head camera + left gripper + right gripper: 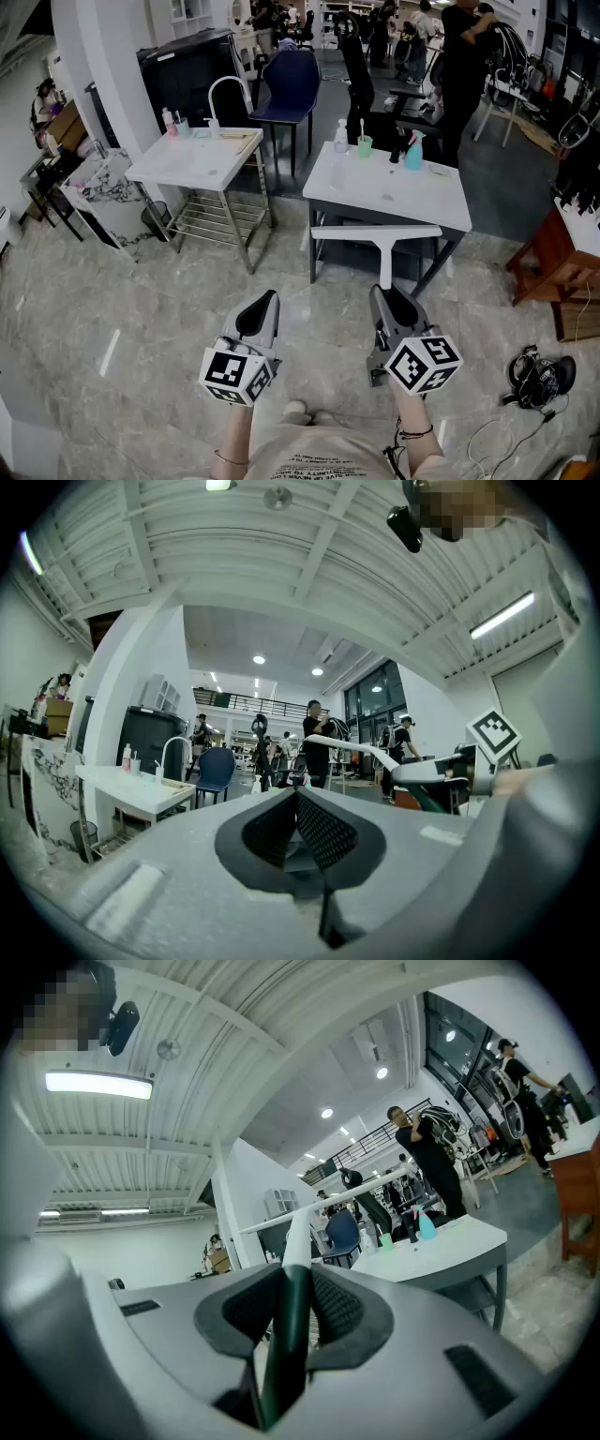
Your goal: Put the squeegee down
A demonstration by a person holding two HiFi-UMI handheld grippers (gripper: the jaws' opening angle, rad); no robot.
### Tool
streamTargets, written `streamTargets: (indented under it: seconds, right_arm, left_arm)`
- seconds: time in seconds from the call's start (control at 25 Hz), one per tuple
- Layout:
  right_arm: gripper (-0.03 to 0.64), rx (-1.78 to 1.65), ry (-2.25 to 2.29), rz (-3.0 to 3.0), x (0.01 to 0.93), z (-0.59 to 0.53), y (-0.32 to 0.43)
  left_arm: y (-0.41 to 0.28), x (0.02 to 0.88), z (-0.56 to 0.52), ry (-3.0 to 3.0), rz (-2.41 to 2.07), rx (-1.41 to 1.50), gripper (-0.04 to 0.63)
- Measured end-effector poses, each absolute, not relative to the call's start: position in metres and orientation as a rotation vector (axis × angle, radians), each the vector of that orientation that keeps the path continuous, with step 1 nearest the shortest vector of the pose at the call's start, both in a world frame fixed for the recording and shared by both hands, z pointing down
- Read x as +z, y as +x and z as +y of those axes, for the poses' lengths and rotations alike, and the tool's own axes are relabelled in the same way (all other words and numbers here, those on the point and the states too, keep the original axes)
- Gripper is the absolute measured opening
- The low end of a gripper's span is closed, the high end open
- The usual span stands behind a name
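The squeegee [379, 236] is white and T-shaped, with a dark green handle. It hangs level in the air in front of the white table [403, 195], blade toward the table. My right gripper [390, 298] is shut on its handle; in the right gripper view the green handle [289, 1309] sits between the black pads and the white blade [328, 1204] runs across ahead. My left gripper [264, 305] is held level beside it, shut with nothing in it; its pads [319, 827] meet at the tip. The left gripper view shows the squeegee [361, 750] at the right.
On the white table stand a teal spray bottle [413, 152], a green cup [365, 145] and a small bottle. A steel-legged sink table [192, 161] is at the left, a blue chair [289, 86] behind. A wooden stool [553, 262] and headphones [539, 375] lie right. People stand far back.
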State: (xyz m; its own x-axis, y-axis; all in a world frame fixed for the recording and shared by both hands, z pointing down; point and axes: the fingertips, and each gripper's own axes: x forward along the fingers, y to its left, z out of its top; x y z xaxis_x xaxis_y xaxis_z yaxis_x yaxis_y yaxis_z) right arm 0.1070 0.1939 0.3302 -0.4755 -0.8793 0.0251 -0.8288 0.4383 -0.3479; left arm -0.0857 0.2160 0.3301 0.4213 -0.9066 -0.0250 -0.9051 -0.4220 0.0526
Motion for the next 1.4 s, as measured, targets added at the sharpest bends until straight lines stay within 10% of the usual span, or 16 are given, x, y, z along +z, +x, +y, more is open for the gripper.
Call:
streamTargets:
  seconds: [1.4]
  right_arm:
    - [0.097, -0.575, -1.478, 2.504, 0.352, 0.119, 0.126]
  left_arm:
    - [-0.067, 0.347, 0.135, 2.582, -1.643, -0.088, 0.022]
